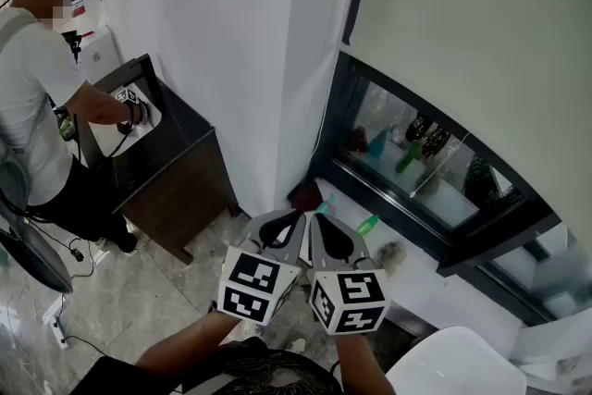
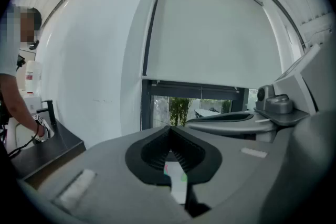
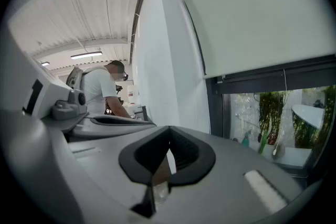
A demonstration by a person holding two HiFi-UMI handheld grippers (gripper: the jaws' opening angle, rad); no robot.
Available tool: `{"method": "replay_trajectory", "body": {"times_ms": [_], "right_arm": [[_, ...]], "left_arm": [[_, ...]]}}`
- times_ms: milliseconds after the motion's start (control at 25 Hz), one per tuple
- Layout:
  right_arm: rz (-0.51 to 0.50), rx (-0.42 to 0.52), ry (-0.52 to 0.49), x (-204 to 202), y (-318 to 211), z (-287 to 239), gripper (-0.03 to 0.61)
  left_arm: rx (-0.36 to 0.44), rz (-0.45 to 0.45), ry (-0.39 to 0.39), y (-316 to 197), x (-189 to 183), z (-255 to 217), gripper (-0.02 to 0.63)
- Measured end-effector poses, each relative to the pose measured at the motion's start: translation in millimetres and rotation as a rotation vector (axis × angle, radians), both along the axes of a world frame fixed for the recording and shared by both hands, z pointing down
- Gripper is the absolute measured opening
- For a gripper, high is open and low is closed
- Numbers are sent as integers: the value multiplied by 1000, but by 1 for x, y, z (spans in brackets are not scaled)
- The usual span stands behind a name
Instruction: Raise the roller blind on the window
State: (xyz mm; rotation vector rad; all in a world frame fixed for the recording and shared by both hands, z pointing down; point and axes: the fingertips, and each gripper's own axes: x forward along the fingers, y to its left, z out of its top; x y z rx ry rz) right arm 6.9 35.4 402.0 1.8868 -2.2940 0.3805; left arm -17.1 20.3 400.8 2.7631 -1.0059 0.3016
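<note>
Two grippers side by side: left gripper, right gripper, both with jaws pressed together, nothing held. One roller blind covers upper window, ahead-right. One person at counter, left.

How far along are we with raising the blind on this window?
Nothing looks done yet: the roller blind covers most of the window, with only a strip of glass showing below it. In hand: nothing; the left gripper and right gripper sit side by side, both shut and empty. Left: the whole raise.
</note>
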Motion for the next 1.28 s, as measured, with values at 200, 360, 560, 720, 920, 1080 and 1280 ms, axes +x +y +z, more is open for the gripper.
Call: {"method": "replay_trajectory", "body": {"times_ms": [200, 360, 560, 720, 920, 1080, 1280], "right_arm": [[9, -10, 7, -5, -2, 2, -5], [41, -11, 1, -6, -8, 2, -5], [57, -9, 4, -15, -19, 2, -5], [69, -16, 8, -22, -30, 2, -5], [83, -18, 18, -26, -44, 1, -5], [81, -19, 19, -13, -55, -4, -5], [53, -2, 24, 4, -77, -10, -5]], "left_arm": [[-9, 4, -4, -2, -5, 5, -5], [-3, 9, -1, -8, -10, 4, -5], [3, 16, -4, -21, -22, 4, -5], [2, 32, -5, -31, -28, 2, -5], [1, 54, 10, -46, -31, -1, -5], [0, 58, 14, -59, -19, -8, -5], [7, 42, 11, -79, -3, -11, -5]]}}
